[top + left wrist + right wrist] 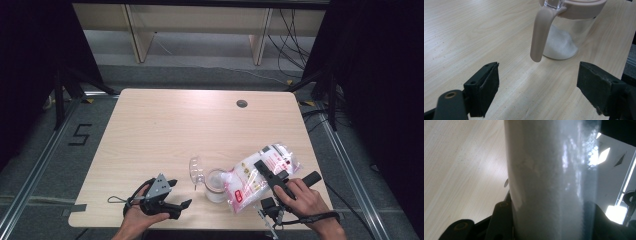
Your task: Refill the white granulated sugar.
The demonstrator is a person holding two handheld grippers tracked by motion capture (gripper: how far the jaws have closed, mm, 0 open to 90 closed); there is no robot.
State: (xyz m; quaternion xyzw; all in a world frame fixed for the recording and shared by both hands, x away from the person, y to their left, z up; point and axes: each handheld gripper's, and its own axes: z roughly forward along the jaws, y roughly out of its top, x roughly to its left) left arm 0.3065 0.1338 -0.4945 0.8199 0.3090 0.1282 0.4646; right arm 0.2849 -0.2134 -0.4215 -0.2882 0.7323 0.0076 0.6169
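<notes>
Nearest the high view's camera: two hands at the desk (165,120) front edge. Left gripper (176,193) held low over the desk, jaws apart, nothing between them, pointing toward the jar (216,186). Right gripper (261,166) laid along the bag (260,176), jaws clamped on it, bag tilted with its lower end at the jar mouth. Clear lid (196,171) swung open to the jar's left.

Left gripper view: jaws spread wide, empty, over bare desk. Jar (566,37) just ahead, clear wall, pale pink rim band, pale pink handle (541,32) hanging down toward the jaws. White powder (560,46) heaped in the bottom, low fill.

Right gripper view: bag (549,182) pinched upright between the jaws, close to the lens, clear film packed with white granules.

Handling, judged from these views:
- Bag: soft, floppy film, probably slick; contents shift with tilt. Best pinched on a firm, filled part, away from the pouring end; keep clamped.
- Jar: rigid, light at this fill, likely to slide or tip if nudged by the bag. Wall smooth and possibly brittle. Best hold for the free gripper: handle, or rim band, to steady it during pouring.
</notes>
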